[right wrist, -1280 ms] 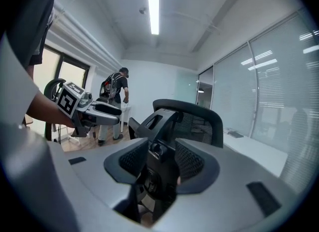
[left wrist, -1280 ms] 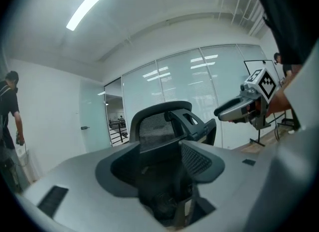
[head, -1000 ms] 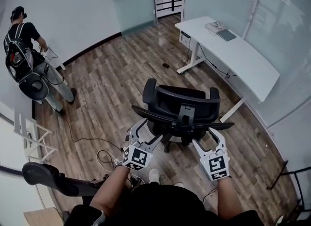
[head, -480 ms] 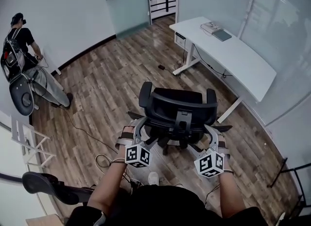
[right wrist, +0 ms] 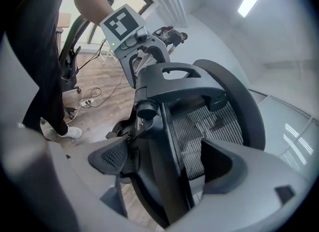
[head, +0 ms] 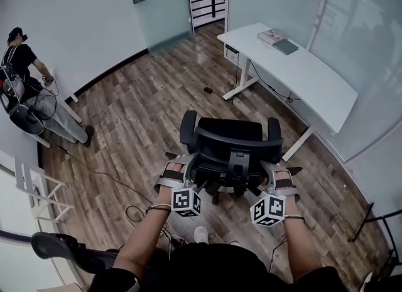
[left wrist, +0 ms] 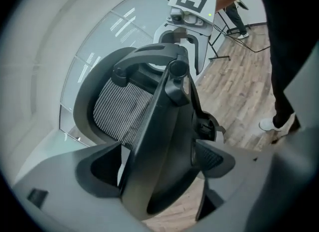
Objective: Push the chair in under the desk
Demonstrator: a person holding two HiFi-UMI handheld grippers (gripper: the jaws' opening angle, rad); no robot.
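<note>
The black mesh office chair stands in mid-floor with its back to me. The white desk is beyond it at the upper right. My left gripper straddles the left edge of the backrest and my right gripper straddles the right edge. In the left gripper view the gripper has the dark backrest frame between its spread jaws. It is the same in the right gripper view, where the frame is between them. Both pairs of jaws have just been opening, and neither visibly clamps the frame.
A grey notebook and papers lie on the desk. A person stands at the far left beside another chair. A third chair is at my lower left. Cables lie on the wood floor by my feet. A glass wall runs along the right.
Both grippers have rolled, sunk and moved in onto the sides of the backrest, with their jaws spreading wider. The person at the left has shifted further left.
</note>
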